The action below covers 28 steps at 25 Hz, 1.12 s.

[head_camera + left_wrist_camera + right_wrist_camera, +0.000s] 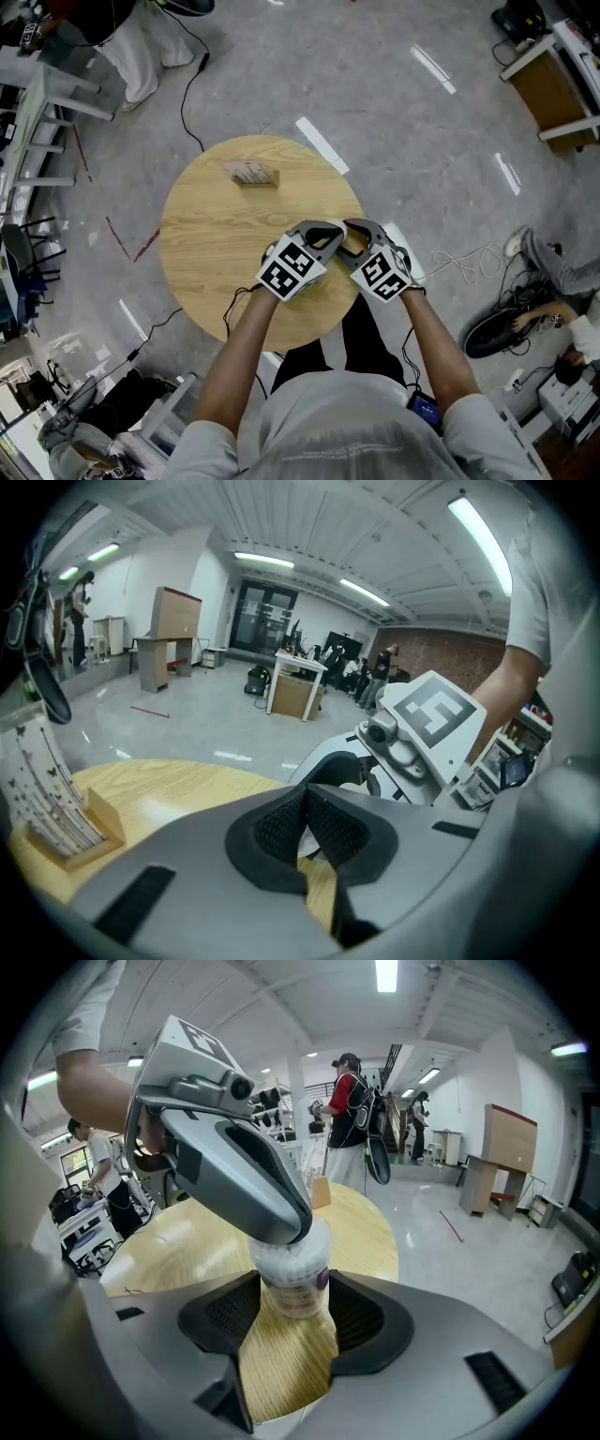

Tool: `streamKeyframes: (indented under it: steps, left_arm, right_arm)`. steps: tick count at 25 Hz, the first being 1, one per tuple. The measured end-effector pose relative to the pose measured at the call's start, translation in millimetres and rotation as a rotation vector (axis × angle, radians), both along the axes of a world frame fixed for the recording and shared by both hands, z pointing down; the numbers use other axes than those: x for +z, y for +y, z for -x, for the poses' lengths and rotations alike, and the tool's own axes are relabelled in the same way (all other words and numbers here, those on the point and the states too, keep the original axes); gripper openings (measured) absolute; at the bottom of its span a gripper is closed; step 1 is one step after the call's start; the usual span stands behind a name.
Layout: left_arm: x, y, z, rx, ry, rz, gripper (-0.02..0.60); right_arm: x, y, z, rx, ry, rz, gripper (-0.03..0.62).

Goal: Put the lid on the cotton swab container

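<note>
So, counting it up: one round wooden table [211, 234], two hand-held grippers, one little wooden card holder [251, 173] and one cotton swab container [292, 1279]. Both grippers meet tip to tip near the table's front edge, well apart from the card holder at the far side. The right gripper [295, 1312] has its jaws spread wide with the container standing upright on the table between them, and both pads look like they're pressing its sides, so it's got hold of it. The left gripper [306, 822] is closed all the way, pads [281, 827] squeezed together, and its tip sits right on top of the container. That's the annoying bit: the tip covers the container's top, so I can't tell if the lid is on or pinched there. There's a pale sliver just under the closed pads that I can't identify. From the head view the container is totally hidden behind the grippers. Writing-wise, the container has a dark band label but it's too blurry to read. The cards in the holder show small printed patterns, nothing legible.
</note>
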<state>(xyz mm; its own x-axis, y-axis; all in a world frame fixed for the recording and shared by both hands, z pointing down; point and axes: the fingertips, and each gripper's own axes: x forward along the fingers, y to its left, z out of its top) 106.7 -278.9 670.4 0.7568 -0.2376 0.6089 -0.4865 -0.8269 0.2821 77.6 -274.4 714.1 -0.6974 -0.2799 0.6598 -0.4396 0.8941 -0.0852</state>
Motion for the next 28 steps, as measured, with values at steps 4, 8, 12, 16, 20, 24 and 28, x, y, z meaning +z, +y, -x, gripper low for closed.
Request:
streamKeyframes:
  steps: [4, 8, 12, 16, 20, 24, 28]
  left_arm:
    - [9, 6, -1, 0.004, -0.041, -0.054, 0.018]
    - [10, 6, 1, -0.026, -0.062, -0.086, 0.018]
    - [10, 5, 0, -0.057, -0.072, -0.103, 0.018]
    - [-12, 5, 7, -0.075, -0.026, -0.116, 0.023]
    - [-63, -1, 5, -0.054, 0.028, -0.221, 0.021]
    - [-109, -4, 34, -0.112, 0.060, -0.324, 0.021]
    - [-155, 0, 64, -0.178, 0.082, -0.430, 0.023]
  right_arm:
    - [1, 1, 2, 0.010, 0.012, 0.011, 0.252]
    - [1, 4, 5, 0.026, 0.030, 0.066, 0.262]
    - [-5, 13, -4, 0.069, 0.064, 0.086, 0.276]
    - [-27, 25, -18, 0.152, 0.074, 0.060, 0.276]
    - [-63, 17, -55, 0.291, 0.063, 0.000, 0.276]
    - [-119, 7, -82, 0.414, 0.031, -0.093, 0.270]
    - [-185, 3, -105, 0.518, -0.007, -0.223, 0.165]
